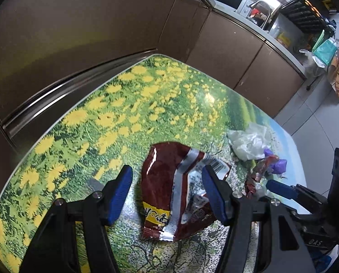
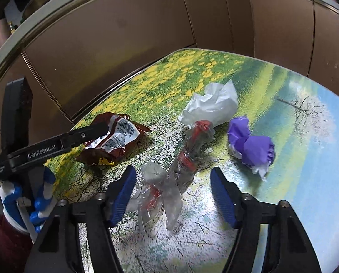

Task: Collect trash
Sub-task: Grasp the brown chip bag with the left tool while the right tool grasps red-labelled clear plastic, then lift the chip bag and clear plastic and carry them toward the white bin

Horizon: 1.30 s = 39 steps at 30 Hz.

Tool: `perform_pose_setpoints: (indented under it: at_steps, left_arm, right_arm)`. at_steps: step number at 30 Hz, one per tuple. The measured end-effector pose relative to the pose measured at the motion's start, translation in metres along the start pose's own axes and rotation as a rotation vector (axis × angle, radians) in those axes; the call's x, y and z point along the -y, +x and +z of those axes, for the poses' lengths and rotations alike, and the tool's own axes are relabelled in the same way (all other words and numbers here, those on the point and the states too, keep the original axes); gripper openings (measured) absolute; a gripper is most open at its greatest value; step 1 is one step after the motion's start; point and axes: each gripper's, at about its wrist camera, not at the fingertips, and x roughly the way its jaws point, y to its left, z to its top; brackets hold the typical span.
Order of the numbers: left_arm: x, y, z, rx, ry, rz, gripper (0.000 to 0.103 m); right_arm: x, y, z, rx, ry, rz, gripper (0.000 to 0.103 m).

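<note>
A crumpled dark red snack bag lies on the flower-print table. My left gripper is open, its blue fingers on either side of the bag. The bag also shows in the right wrist view, with the left gripper's arm over it. My right gripper is open around a clear plastic wrapper with red bits. A white crumpled plastic bag and a purple wad lie beyond it. My right gripper also shows in the left wrist view, at the right edge.
Brown cabinet doors stand close behind the table. A counter with a microwave, a sink tap and clutter runs at the back right. Grey tiled floor lies past the table's right edge.
</note>
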Motion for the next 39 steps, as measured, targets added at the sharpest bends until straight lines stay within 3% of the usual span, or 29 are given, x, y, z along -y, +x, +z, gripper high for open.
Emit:
perform_pose_setpoints:
  at_steps: [6, 10, 16, 18, 25, 39]
  left_arm:
    - [0.002, 0.002, -0.007, -0.006, 0.000, 0.007, 0.058]
    - [0.006, 0.004, -0.010, -0.014, 0.011, 0.022, 0.043]
    - [0.009, -0.002, -0.019, -0.023, 0.013, 0.004, 0.028]
    - [0.009, -0.005, -0.022, -0.024, 0.004, 0.000, 0.024]
    - [0.010, -0.026, -0.036, -0.012, -0.019, -0.023, 0.013]
    - [0.033, -0.094, -0.066, 0.052, -0.015, -0.051, 0.009]
  right_arm:
    - [-0.004, 0.010, -0.004, -0.025, -0.011, -0.003, 0.050]
    - [-0.007, 0.008, -0.006, -0.031, -0.011, -0.003, 0.039]
    - [-0.009, 0.006, -0.012, -0.048, -0.012, 0.011, 0.015]
    - [-0.010, 0.005, -0.016, -0.049, -0.016, 0.019, 0.012]
    - [-0.012, -0.009, -0.035, -0.043, -0.027, 0.035, 0.007]
    - [-0.016, -0.079, -0.076, 0.020, -0.037, 0.065, 0.004]
